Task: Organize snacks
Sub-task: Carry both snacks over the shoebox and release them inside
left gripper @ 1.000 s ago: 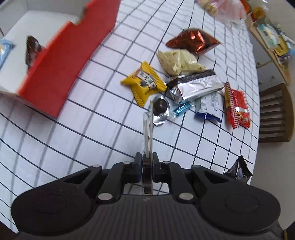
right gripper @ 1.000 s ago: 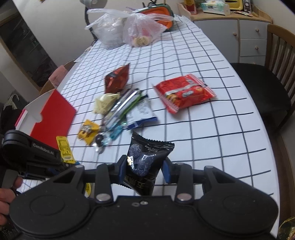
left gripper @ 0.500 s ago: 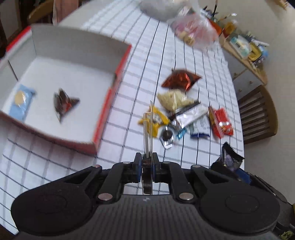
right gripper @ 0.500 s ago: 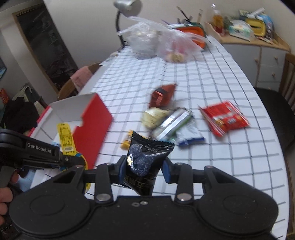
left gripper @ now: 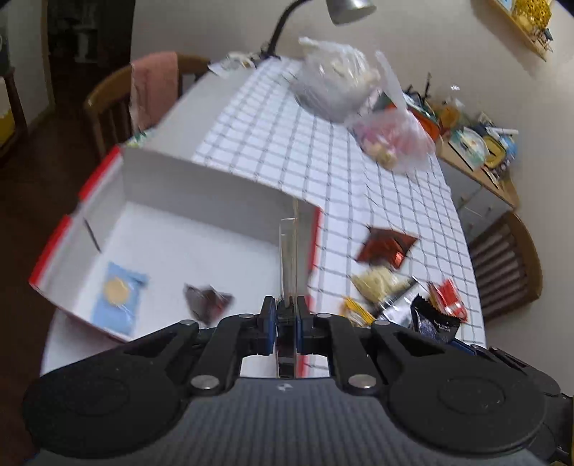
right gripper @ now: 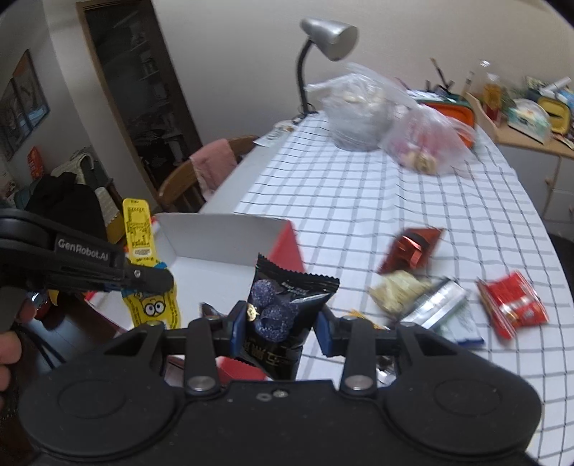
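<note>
My left gripper [left gripper: 287, 315] is shut on a thin yellow cartoon packet [left gripper: 288, 258], seen edge-on here. It hangs over the near right part of the open red-and-white box [left gripper: 215, 179]. A blue packet [left gripper: 120, 292] and a dark packet [left gripper: 206, 303] lie inside the box. In the right wrist view my right gripper [right gripper: 280, 322] is shut on a black packet with blue balls [right gripper: 287, 297]. It is just right of the box [right gripper: 215, 233]. The left gripper [right gripper: 143, 277] and its yellow packet [right gripper: 138, 229] show at the left.
Loose snacks lie on the checked cloth to the right: a red foil pack [right gripper: 412, 247], a cream pack [right gripper: 398, 290], a silver pack [right gripper: 434, 304] and a red packet [right gripper: 513, 304]. Two plastic bags [right gripper: 358, 111] and a desk lamp [right gripper: 326, 32] stand at the far end. A chair [right gripper: 211, 165] stands at the left.
Both grippers have risen and swung left from the snack pile toward the box, each keeping its packet. The box now lies under the left gripper.
</note>
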